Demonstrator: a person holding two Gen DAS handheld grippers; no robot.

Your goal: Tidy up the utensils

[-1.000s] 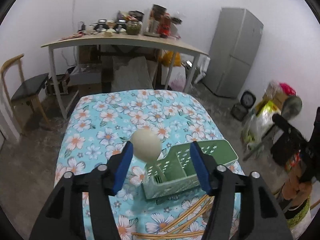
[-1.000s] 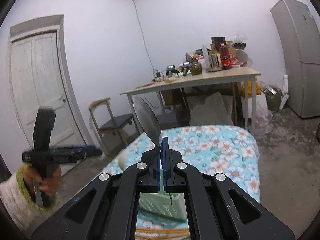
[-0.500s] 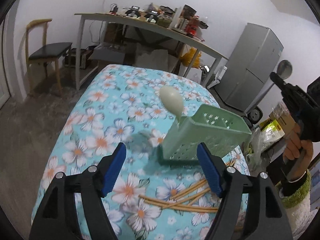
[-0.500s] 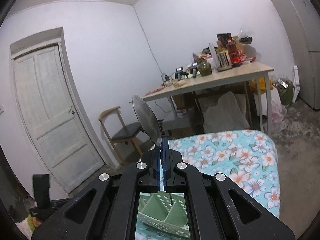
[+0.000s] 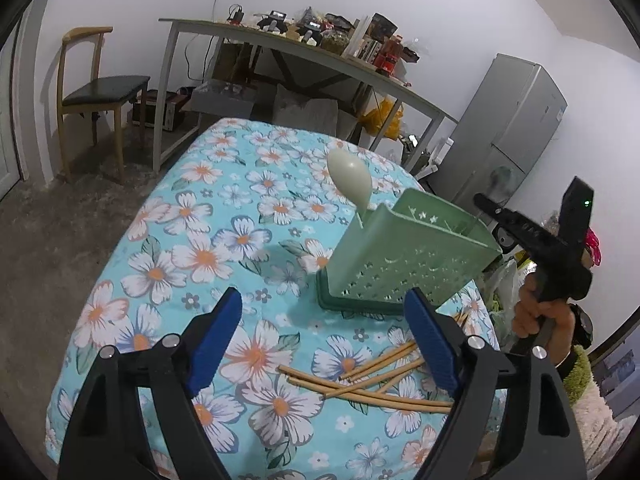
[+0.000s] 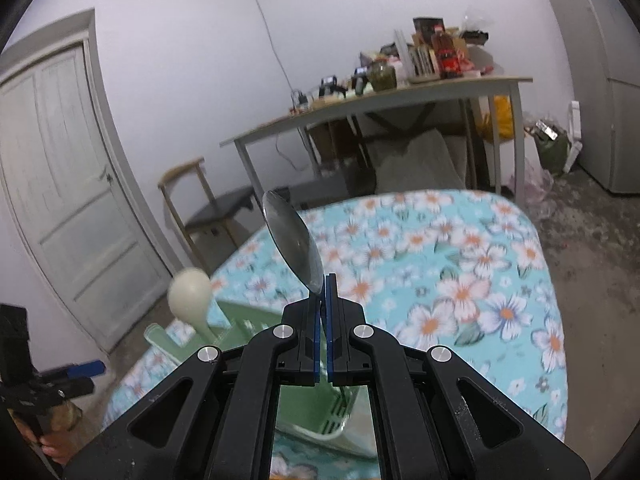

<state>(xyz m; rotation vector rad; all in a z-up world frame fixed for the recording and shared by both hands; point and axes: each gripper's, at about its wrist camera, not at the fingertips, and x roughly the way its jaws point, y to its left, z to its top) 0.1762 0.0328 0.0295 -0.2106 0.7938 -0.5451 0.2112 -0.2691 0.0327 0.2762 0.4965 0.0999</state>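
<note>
Colours on the floral desk

Turquoise cloth (image 5: 192,240) with white-and-orange flowers; pale green perforated caddy (image 5: 400,256) at 3 o'clock holds a cream spoon (image 5: 350,180); tan chopsticks (image 5: 372,380) at 5 o'clock; blue-padded black jaws.

Surface (image 5: 168,240) under a turquoise floral cloth; green utensil caddy (image 5: 404,256) standing toward the right edge, loose bamboo chopsticks (image 5: 376,380) strewn just before it.

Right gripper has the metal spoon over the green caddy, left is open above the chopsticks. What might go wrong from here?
1. The metal spoon is pinched only at its neck by the right gripper; it may swivel or slip.
2. The green caddy looks light; a knock might tip it and the cream spoon.
3. The chopsticks lie crossed, so the open left gripper may scatter them.
</note>
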